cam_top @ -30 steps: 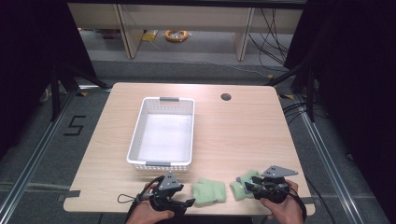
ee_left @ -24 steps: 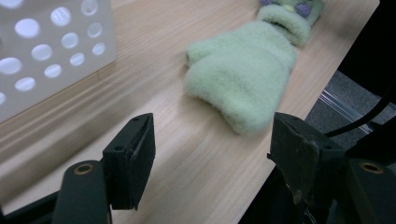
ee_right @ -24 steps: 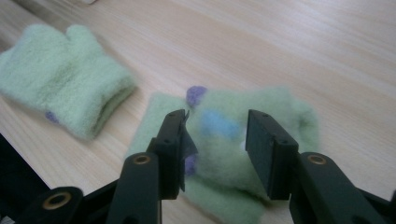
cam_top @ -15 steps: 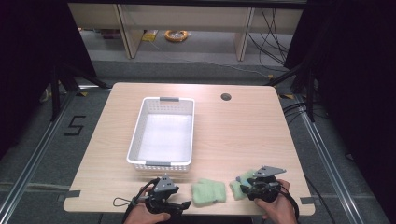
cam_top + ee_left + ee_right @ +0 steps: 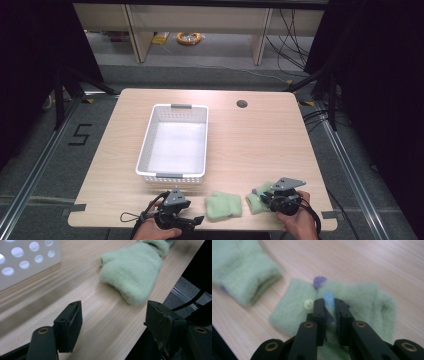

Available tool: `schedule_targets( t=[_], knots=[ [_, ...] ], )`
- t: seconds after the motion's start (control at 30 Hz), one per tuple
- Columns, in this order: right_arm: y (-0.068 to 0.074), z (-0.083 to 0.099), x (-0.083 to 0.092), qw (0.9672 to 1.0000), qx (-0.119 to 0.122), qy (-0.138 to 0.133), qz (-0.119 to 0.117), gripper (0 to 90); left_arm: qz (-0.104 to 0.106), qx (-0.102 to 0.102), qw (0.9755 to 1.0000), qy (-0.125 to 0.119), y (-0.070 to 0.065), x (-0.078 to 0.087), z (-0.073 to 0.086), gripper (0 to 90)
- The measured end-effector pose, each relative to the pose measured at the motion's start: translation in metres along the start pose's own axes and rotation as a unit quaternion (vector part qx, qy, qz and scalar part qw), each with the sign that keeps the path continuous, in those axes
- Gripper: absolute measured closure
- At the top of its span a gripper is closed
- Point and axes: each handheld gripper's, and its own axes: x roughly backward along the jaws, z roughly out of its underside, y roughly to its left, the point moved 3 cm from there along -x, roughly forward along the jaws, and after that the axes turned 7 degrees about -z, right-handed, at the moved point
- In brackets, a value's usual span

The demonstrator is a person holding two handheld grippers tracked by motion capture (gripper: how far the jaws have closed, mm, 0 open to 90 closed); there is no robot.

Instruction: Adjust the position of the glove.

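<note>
Both grippers sit lower toward the near edge than before, the right gripper (image 5: 270,199) now pinching its mitten (image 5: 352,295).

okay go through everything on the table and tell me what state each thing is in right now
White basket: upright, empty.
Left green mitten: flat on table, untouched.
Right green mitten: flat on table, pinched by a claw.
Left claw: open, over bare wood.
Right claw: shut on the right mitten.

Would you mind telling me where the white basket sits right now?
In the high view the basket stands left of the table's centre, just beyond the left tool, with the two green mittens nearer the front edge to its right.
</note>
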Motion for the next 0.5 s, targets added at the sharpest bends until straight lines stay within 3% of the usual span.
schedule_targets(
  t=[0.03, 0.13, 0.17, 0.27, 0.33, 0.37, 0.4, 0.43, 0.47, 0.5],
  knots=[
    [0.001, -0.001, 0.003, 1.0, -0.004, -0.001, -0.003, 81.7, 0.0, -0.008, 1.0, 0.0, 0.001, 0.001, 0.0, 29.5],
    [0.001, -0.005, 0.008, 0.9999, 0.008, -0.014, 0.002, 81.9, 0.002, -0.007, 1.0, 0.0, 0.002, 0.001, 0.0, 29.5],
    [0.001, -0.01, 0.017, 0.9991, 0.021, -0.036, 0.003, 82.0, -0.006, -0.008, 0.9999, 0.003, 0.003, 0.001, 0.0, 29.5],
    [0.004, -0.015, 0.025, 0.9978, 0.037, -0.055, 0.001, 82.0, 0.0, -0.002, 1.0, -0.004, 0.002, 0.0, -0.001, 29.5],
    [0.009, -0.02, 0.032, 0.9969, 0.046, -0.063, -0.011, 82.0, -0.001, -0.001, 1.0, -0.005, 0.002, 0.001, -0.001, 29.4],
    [0.016, -0.026, 0.036, 0.9955, 0.064, -0.068, -0.018, 82.0, -0.002, -0.014, 0.9999, 0.002, 0.005, 0.003, -0.003, 29.4],
    [0.016, -0.026, 0.036, 0.9955, 0.064, -0.068, -0.018, 82.0, -0.002, -0.014, 0.9999, 0.002, 0.005, 0.003, -0.003, 29.4],
    [0.025, -0.032, 0.038, 0.9939, 0.076, -0.074, -0.029, 82.0, -0.002, -0.011, 0.9999, -0.002, 0.005, 0.003, -0.003, 29.4],
    [0.025, -0.032, 0.038, 0.9939, 0.076, -0.074, -0.029, 82.0, -0.003, 0.008, 0.9999, -0.01, 0.003, 0.003, -0.004, 29.4],
    [0.032, -0.039, 0.037, 0.9919, 0.095, -0.078, -0.033, 82.0, -0.003, 0.001, 0.9999, -0.01, 0.005, 0.004, -0.005, 29.4]
  ],
)
